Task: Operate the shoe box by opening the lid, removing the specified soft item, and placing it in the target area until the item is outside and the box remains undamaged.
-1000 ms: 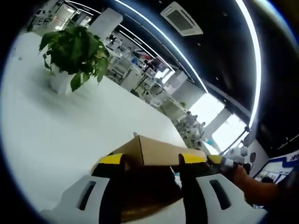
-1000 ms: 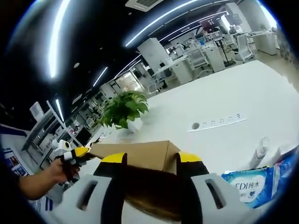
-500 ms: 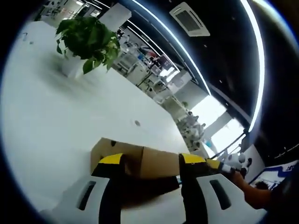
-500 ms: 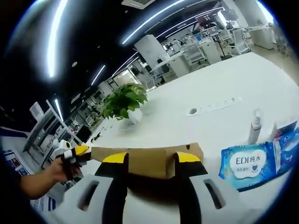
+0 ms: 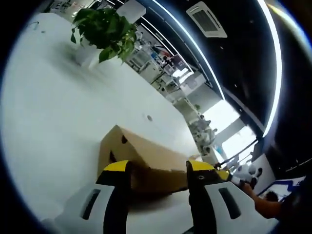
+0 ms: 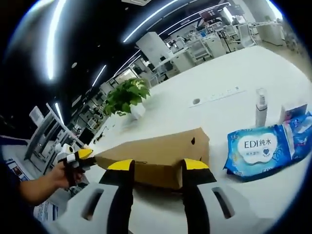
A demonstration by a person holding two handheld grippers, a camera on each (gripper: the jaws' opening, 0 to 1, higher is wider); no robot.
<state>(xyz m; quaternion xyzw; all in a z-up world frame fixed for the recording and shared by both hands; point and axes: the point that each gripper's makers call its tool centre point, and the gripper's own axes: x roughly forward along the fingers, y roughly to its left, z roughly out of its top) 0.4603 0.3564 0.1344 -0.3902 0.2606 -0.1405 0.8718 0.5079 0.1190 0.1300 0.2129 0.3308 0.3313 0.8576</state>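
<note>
Item: shoe box (image 6: 156, 158), closed, lying on the white table (image 5: 53, 122). We are working the lid-opening step; left gripper (image 5: 155, 168) and right gripper (image 6: 152, 165) are flanking opposite ends, jaws spread, gripping nothing. Next we judge a lid edge needs lifting. Against a second ago, both cameras are sitting higher, showing the box top.
</note>
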